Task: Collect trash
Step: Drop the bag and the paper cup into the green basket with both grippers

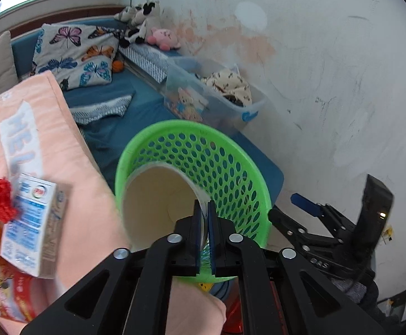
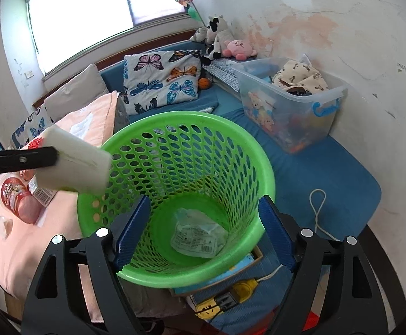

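Left gripper [image 1: 205,217] is clamped on the rim of a white paper cup [image 1: 152,203], cup mouth facing the camera, held at the near rim of the green basket [image 2: 191,139]. Right gripper [image 2: 204,231] stands wide open, nothing gripped, basket directly below and ahead between its pads (a clear wrapper [image 2: 198,237] lies at the bottom). Milk carton [image 1: 32,229] sits left of the left gripper on pink bedding [image 1: 71,167].

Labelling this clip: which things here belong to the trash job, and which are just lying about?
Job: green basket, paper cup in left gripper, wrapper inside, milk carton.
Lying about: butterfly pillow, plush toys, storage bin.
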